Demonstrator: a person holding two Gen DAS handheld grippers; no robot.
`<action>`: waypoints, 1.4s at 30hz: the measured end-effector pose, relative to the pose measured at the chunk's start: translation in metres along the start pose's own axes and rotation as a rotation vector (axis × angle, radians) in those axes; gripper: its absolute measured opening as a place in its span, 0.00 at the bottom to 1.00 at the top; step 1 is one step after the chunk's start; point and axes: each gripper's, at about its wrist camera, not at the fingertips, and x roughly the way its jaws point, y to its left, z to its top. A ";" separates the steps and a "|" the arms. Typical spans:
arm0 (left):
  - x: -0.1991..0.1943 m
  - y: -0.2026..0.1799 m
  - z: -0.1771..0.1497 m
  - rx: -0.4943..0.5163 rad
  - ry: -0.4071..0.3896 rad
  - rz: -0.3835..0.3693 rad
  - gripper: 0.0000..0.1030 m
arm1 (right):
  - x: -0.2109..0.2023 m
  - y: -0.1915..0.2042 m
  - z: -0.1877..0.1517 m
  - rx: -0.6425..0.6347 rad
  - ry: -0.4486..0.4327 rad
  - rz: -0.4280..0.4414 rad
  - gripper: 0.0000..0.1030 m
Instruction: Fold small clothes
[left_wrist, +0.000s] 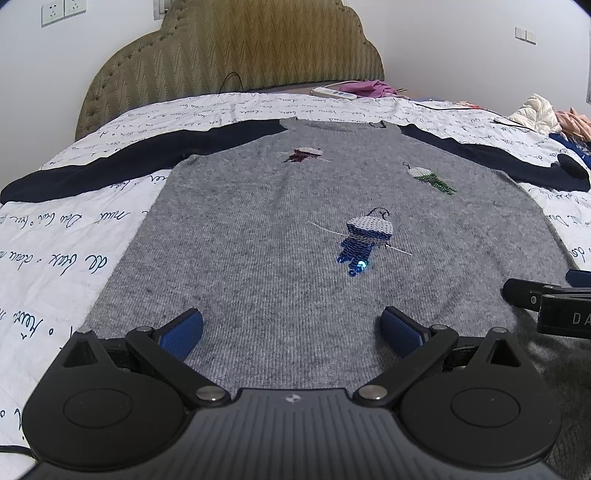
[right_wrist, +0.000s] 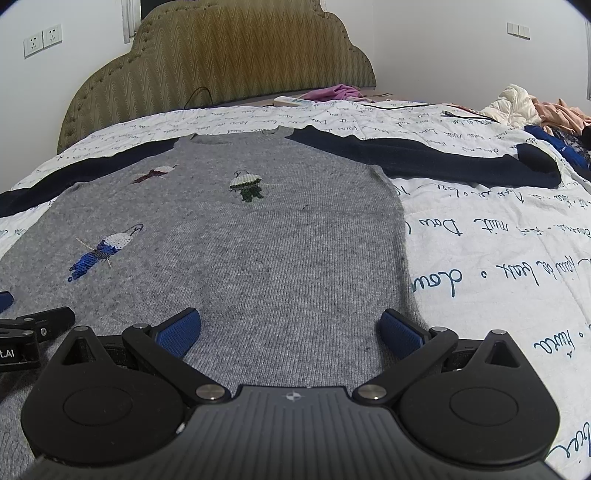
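A small grey sweater (left_wrist: 280, 229) with dark navy sleeves (left_wrist: 110, 166) lies flat, front up, on the bed, sleeves spread out to both sides. It has three sequin jellyfish on its front (left_wrist: 365, 236). My left gripper (left_wrist: 291, 328) is open and empty, low over the left part of the hem. My right gripper (right_wrist: 290, 328) is open and empty over the sweater (right_wrist: 258, 240) near its right hem edge. Each gripper shows at the edge of the other's view (left_wrist: 546, 306) (right_wrist: 33, 328).
The bed has a white quilt with blue script (right_wrist: 498, 240) and an olive padded headboard (left_wrist: 236, 48). A power strip (left_wrist: 334, 92), a purple cloth (left_wrist: 369, 88) and cables lie at the head. A pile of clothes (right_wrist: 535, 107) lies at the far right.
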 end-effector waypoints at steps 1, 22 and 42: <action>0.000 0.000 0.000 -0.001 0.000 0.000 1.00 | 0.000 0.000 0.000 0.000 0.001 0.001 0.99; 0.001 0.000 -0.001 0.001 0.006 -0.006 1.00 | 0.002 0.001 0.001 -0.010 0.012 -0.005 1.00; 0.001 0.000 0.000 0.003 0.007 -0.003 1.00 | 0.003 0.002 0.001 -0.010 0.014 -0.003 1.00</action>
